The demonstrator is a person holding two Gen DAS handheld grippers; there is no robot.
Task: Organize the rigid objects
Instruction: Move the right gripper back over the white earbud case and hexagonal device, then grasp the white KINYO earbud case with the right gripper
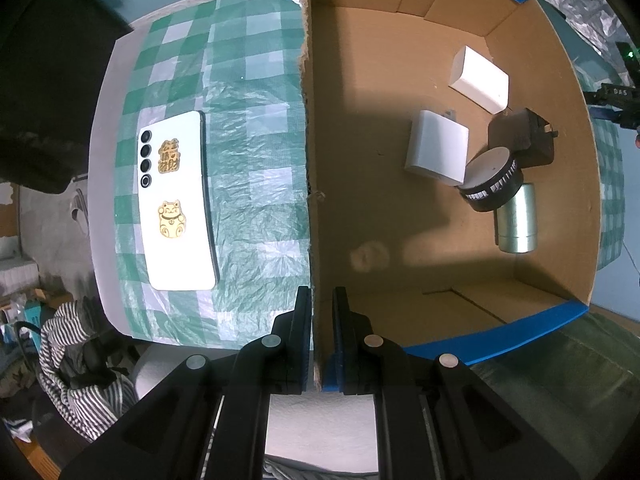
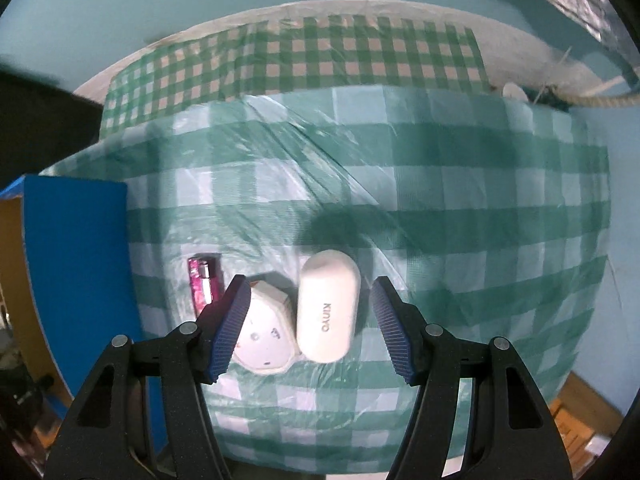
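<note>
Left gripper (image 1: 322, 312) fingers (image 1: 303, 320) clamping cardboard box (image 1: 310, 200) wall

Teal wall (image 2: 120, 8); green-checked tablecloth (image 2: 480, 208) — crinkled

The left gripper (image 1: 322, 308) clamps the cardboard box (image 1: 400, 240) wall. Left of it a phone (image 1: 176, 200) lies on the tablecloth (image 1: 256, 184); right of it, inside the box, sit 2 adapters (image 1: 438, 146), a plug (image 1: 524, 136) and a roll (image 1: 516, 218). Between the spread fingers of the right gripper (image 2: 310, 320) lie a capsule case (image 2: 328, 306) and, touching it on the left, a travel plug (image 2: 266, 332); a lighter (image 2: 204, 284) lies left of the left finger.
</note>
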